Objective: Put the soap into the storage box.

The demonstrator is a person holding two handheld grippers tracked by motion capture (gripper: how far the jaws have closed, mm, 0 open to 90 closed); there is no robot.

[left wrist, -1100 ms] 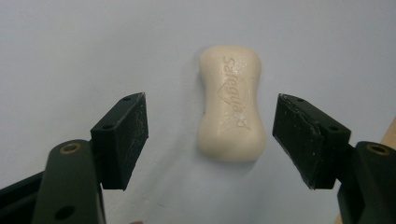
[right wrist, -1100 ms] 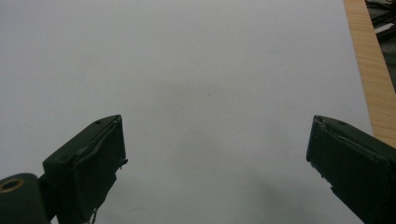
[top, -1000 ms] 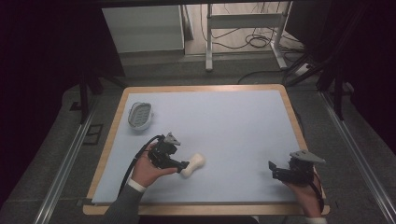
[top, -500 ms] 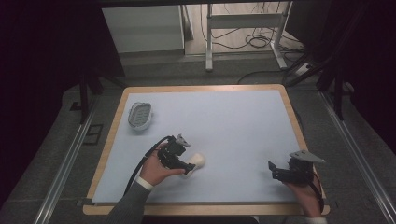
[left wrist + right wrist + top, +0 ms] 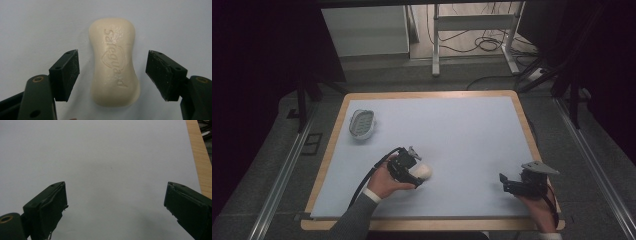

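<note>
High view: left gripper (image 5: 416, 176) sits low over the pale blue table (image 5: 462, 130) near the front edge, its tip right at a cream soap bar (image 5: 424, 172). A grey soap dish (image 5: 362, 123) sits well apart, near the table's far left corner. Right gripper (image 5: 506, 183) hovers near the front right corner.

Left gripper view: soap bar (image 5: 113, 62) lies flat on the mat between the jaws, embossed side up. The jaws have just been closing in a little, but a gap shows on both sides, so nothing is gripped.

Right gripper view: right gripper (image 5: 116, 200) jaws spread wide over bare mat, wooden table edge (image 5: 197, 152) at the right.
</note>
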